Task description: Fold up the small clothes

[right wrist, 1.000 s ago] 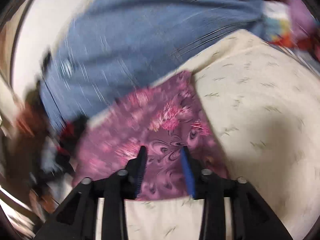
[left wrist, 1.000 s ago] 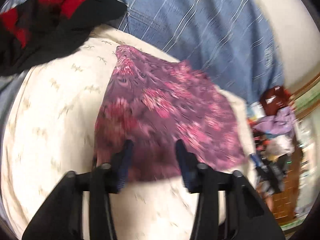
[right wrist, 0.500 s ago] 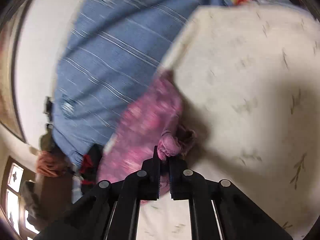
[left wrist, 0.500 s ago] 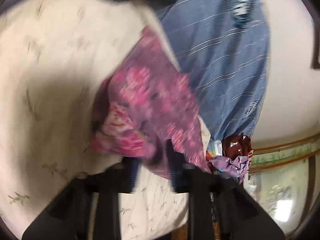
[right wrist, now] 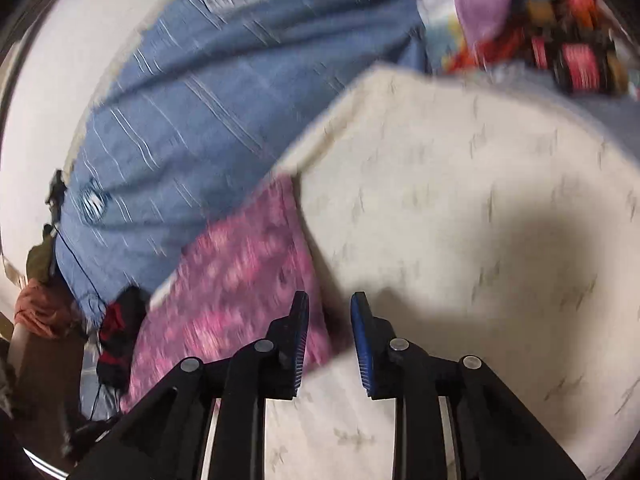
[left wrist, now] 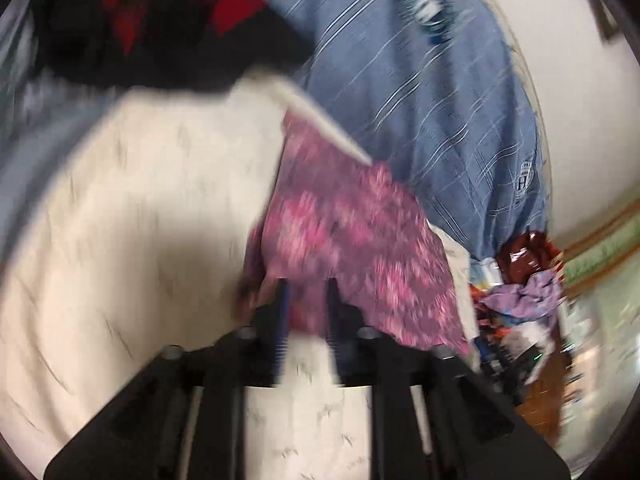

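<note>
- The purple floral cloth point(left wrist: 352, 240) is lying on the cream cover point(left wrist: 140, 220), along the edge of the cover that is running beside the blue striped sheet point(left wrist: 420, 100).
- In the left wrist view the left gripper point(left wrist: 306, 300) is reaching over the near hem of the purple floral cloth; its jaws are opening, and a bit of the hem is showing between them, though blur is making it impossible to tell whether the pads are pressing on it.
- In the right wrist view the right gripper point(right wrist: 330, 320) is hanging at the near corner of the purple floral cloth point(right wrist: 240, 280); its jaws are opening and standing apart, with the cloth's edge lying under the left finger and the cream cover point(right wrist: 460, 200) showing in the gap.
- Neither view is showing the cloth lifted; it is lying flat against the cover, partly folded as far as the blur allows.
- A black and red garment point(left wrist: 152, 28) is lying beyond the cream cover, well apart from the purple floral cloth.
- A heap of mixed clothes point(left wrist: 520, 292) is sitting past the far side of the purple floral cloth, off the cover's edge.
</note>
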`<control>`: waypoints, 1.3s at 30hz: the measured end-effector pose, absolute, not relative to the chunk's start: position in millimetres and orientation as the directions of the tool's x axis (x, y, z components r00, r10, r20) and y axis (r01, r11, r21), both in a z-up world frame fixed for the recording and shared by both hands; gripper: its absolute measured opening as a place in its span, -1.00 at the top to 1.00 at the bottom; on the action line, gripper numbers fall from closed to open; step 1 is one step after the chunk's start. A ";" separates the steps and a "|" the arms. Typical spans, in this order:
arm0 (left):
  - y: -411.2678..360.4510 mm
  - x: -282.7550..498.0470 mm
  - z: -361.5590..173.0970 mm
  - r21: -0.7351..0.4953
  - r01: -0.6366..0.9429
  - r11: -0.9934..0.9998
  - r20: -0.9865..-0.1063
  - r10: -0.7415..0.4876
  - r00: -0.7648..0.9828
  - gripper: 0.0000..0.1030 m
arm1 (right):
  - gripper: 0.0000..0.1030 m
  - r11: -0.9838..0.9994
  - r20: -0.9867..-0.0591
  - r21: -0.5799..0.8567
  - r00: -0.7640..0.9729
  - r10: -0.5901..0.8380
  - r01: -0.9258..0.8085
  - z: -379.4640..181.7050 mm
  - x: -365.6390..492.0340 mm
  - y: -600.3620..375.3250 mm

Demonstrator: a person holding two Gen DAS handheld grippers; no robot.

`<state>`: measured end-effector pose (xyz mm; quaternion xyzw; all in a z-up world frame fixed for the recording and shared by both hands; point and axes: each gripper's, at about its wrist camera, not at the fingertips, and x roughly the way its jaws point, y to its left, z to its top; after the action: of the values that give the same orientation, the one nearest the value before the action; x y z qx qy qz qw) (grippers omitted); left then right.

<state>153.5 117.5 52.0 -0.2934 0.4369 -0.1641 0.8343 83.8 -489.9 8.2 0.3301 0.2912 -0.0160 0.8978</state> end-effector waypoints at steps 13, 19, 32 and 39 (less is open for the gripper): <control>59.7 303.8 6.9 -0.393 0.050 0.918 -0.817 -0.373 0.439 0.30 | 0.65 0.888 -0.653 0.442 0.725 0.218 0.132 2.7 227.7 -444.3; 67.0 289.7 31.4 -0.433 0.026 0.901 -0.763 -0.381 0.523 0.46 | 0.32 0.928 -0.713 0.298 0.699 0.062 0.222 8.3 219.4 -435.0; -12.5 250.2 21.3 -0.067 0.243 0.968 -0.792 -0.200 0.577 -0.01 | 0.25 0.989 -0.680 0.138 0.721 0.134 -0.053 -13.3 193.9 -306.8; 13.7 228.1 49.1 -0.160 0.227 0.961 -0.750 -0.267 0.605 -0.01 | 0.11 0.978 -0.622 0.132 0.754 0.210 -0.163 14.8 155.2 -262.9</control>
<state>228.1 13.7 49.1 -0.0240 0.4225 -0.1380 0.8955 155.2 -262.9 14.8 0.0347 0.3360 0.0995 0.9360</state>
